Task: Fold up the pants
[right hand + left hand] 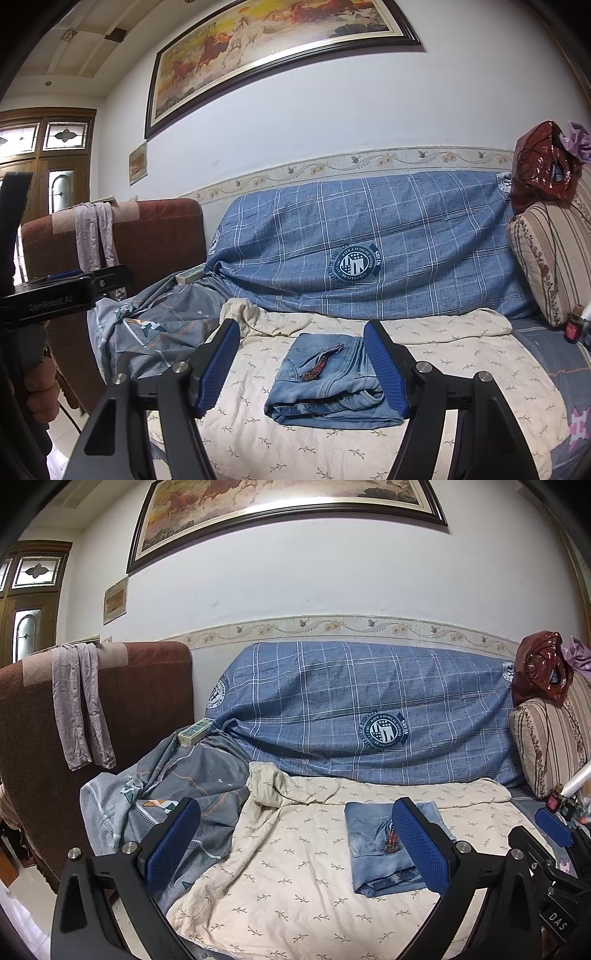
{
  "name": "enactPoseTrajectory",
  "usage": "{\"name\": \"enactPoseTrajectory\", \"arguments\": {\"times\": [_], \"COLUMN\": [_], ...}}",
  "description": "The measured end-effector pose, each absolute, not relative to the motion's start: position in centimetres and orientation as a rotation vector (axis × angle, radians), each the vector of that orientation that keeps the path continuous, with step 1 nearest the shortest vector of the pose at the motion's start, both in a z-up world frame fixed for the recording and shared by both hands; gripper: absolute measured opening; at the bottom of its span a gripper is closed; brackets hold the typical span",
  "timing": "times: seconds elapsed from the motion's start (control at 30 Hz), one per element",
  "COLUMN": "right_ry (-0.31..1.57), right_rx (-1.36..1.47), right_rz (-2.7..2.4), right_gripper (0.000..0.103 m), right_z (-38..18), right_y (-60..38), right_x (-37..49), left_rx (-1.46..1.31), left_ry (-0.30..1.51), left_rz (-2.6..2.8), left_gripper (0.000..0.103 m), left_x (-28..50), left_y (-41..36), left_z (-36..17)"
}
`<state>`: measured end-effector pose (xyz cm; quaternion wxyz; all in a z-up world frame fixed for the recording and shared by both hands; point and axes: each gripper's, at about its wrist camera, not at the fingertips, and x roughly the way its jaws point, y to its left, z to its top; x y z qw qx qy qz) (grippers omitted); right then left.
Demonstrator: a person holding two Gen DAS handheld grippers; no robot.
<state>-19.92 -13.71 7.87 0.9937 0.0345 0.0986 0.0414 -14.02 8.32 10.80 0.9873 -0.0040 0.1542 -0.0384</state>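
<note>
Both grippers, left gripper (295,849) and right gripper (306,365), are spread wide, empty. Folded denim pants (328,384) are seen ahead, untouched, on the cream sheet (461,354).

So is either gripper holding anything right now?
Nothing held. The left gripper and right gripper are open, above the folded jeans on the cream sheet.

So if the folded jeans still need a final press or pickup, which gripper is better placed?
Probably the right gripper: open, with the folded jeans nearly centred between its fingers. In the left gripper view, also open, they sit off-centre, behind its right finger.
</note>
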Motion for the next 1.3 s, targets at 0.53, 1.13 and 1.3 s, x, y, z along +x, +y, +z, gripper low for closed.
{"name": "enactPoseTrajectory", "arguments": {"times": [0.53, 1.13, 1.3], "right_ry": [0.214, 0.287, 0.292], "right_rx": [0.052, 0.109, 0.111], "right_rz": [0.068, 0.031, 0.032], "right_gripper": [0.072, 0.072, 0.072], "right_z": [7.8, 5.4, 5.0], "right_y": [-13.5, -15.3, -15.3], "right_x": [-19.5, -17.6, -17.4], "left_rx": [-0.006, 0.009, 0.012], "left_ry": [0.311, 0.428, 0.439], "left_rz": [-0.095, -0.077, -0.08], "left_gripper": [0.103, 0.103, 0.103], "left_x": [-14.3, -10.8, -10.5], "left_y": [8.4, 8.2, 7.9], "left_z": [10.5, 6.9, 6.6]}}
